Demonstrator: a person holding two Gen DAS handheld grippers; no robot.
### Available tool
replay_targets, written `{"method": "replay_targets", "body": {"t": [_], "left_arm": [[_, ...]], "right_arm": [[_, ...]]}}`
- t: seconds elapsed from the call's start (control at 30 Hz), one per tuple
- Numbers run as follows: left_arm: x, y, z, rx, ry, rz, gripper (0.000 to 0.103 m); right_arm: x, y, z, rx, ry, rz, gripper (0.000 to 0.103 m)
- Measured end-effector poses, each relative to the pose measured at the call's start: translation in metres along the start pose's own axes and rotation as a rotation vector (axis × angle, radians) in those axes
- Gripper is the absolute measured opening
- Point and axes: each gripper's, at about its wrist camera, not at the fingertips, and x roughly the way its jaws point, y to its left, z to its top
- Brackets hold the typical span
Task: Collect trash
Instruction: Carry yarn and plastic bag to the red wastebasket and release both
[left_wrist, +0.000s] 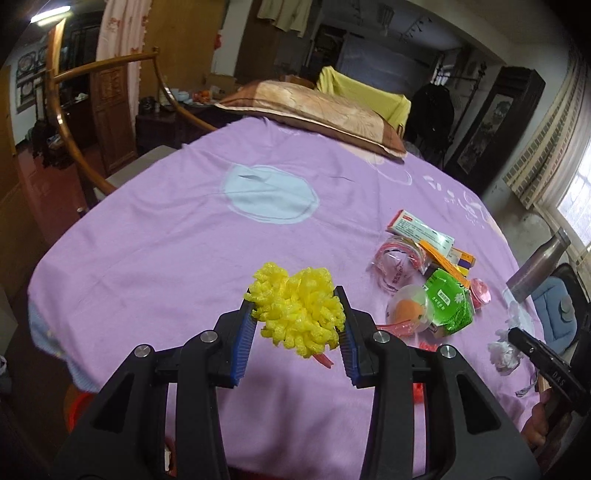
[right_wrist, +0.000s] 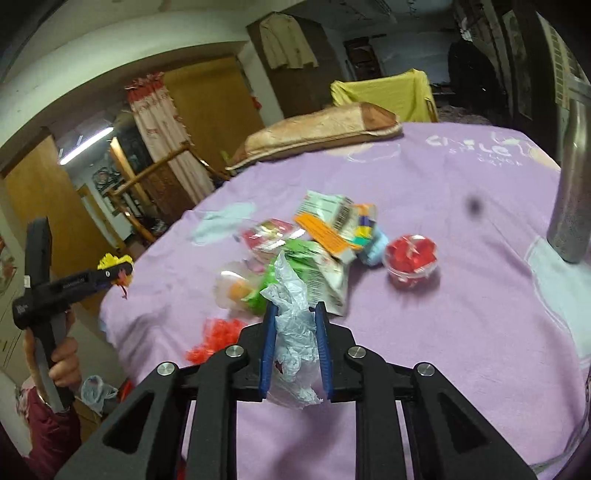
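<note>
Yellow foam wad (left_wrist: 299, 310) is clamped in the left gripper (left_wrist: 300, 321); crumpled white plastic (right_wrist: 295, 328) is pinched in the right gripper (right_wrist: 295, 332), both lifted above the purple sheet (left_wrist: 166, 258). Wrapper pile (left_wrist: 436, 280) at right remains uncollected; task judged early.

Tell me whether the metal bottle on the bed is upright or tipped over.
Upright. The metal bottle stands on its base on the purple sheet, neck uppermost.
</note>
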Motion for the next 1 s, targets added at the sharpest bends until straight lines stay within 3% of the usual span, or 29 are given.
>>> {"method": "replay_targets", "body": {"t": [0.3, 0.47, 0.53, 0.57, 0.6, 0.8, 1.0], "left_arm": [[-0.052, 0.071, -0.045, -0.087, -0.03, 0.105, 0.041], [-0.062, 0.126, -0.085, -0.163, 0.006, 0.202, 0.043], [-0.057, 0.147, -0.105, -0.19, 0.04, 0.262, 0.057], [-0.053, 0.157, -0.113, -0.203, 0.061, 0.297, 0.074], [-0.049, 0.166, -0.123, -0.218, 0.077, 0.341, 0.084], [-0.055, 0.198, -0.149, -0.247, 0.065, 0.437, 0.095], [-0.077, 0.232, -0.164, -0.287, 0.017, 0.569, 0.096]], "right_arm": [[-0.008, 0.049, 0.0, -0.066, 0.013, 0.084, 0.021], [-0.001, 0.095, -0.004, -0.142, 0.046, 0.13, 0.021], [0.006, 0.115, -0.008, -0.172, 0.068, 0.155, 0.021], [0.01, 0.123, -0.008, -0.185, 0.078, 0.166, 0.021], [0.013, 0.133, -0.009, -0.198, 0.09, 0.175, 0.021], [0.034, 0.199, -0.02, -0.298, 0.173, 0.251, 0.021], [0.067, 0.275, -0.045, -0.4, 0.293, 0.352, 0.021]]}}
